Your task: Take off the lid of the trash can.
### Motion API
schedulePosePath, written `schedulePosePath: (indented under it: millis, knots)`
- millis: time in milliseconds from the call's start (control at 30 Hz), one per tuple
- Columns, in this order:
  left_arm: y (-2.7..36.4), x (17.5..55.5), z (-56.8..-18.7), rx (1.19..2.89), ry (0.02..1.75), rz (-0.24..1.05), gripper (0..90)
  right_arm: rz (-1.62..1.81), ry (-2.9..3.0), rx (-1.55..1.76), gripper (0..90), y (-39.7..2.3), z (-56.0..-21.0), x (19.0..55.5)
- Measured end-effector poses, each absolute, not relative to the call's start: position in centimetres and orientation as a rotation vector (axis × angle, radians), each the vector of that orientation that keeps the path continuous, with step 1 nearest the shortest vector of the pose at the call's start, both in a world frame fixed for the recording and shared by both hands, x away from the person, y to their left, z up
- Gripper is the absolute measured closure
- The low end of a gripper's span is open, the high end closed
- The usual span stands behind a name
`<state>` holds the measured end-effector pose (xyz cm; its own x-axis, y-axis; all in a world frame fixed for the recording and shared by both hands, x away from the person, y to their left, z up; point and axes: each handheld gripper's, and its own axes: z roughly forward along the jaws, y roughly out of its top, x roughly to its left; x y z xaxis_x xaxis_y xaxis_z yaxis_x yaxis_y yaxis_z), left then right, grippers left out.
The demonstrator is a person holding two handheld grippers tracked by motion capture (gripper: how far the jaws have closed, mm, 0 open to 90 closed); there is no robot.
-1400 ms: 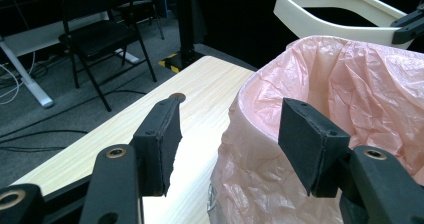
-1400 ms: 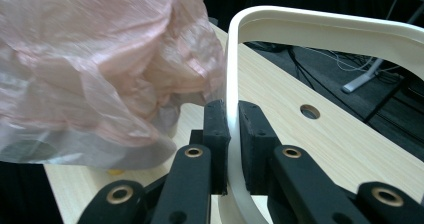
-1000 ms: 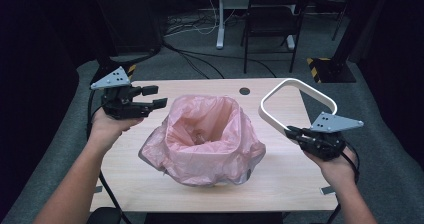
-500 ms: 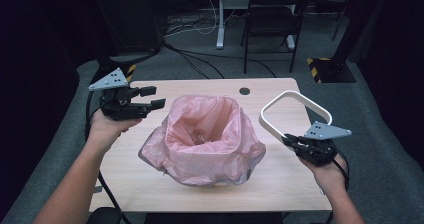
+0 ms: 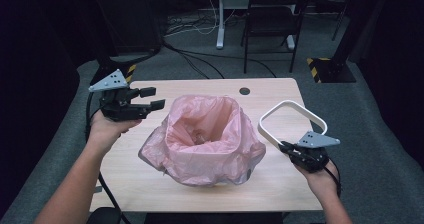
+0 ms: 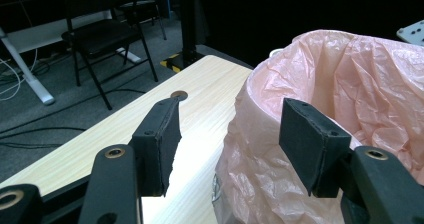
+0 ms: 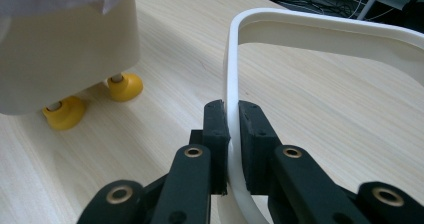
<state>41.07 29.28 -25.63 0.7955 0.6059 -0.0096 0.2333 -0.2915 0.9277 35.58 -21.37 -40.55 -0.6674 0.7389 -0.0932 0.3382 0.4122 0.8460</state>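
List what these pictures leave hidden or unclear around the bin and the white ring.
- Bin body: in the high view the pink bag drapes over it.
- Bag contents: high view, too small and blurred.
- White ring: right gripper view, far side cut off by the edge.
- Bin's remaining yellow feet: right gripper view, behind the bin.

Pink-bagged bin stands mid-worktop, blocking direct passage between the sides. Bare worktop runs behind it along the far edge and in front. White ring occupies the right side. Bag mouth open from above.
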Motion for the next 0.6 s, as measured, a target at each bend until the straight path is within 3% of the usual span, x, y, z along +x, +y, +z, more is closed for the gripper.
schedulePosePath:
  millis: [600]
  knots:
    - [29.1,40.8,-25.7,1.876,0.617,0.417,41.2,1.141,2.251,0.976,82.3,-20.8,-45.0,36.4]
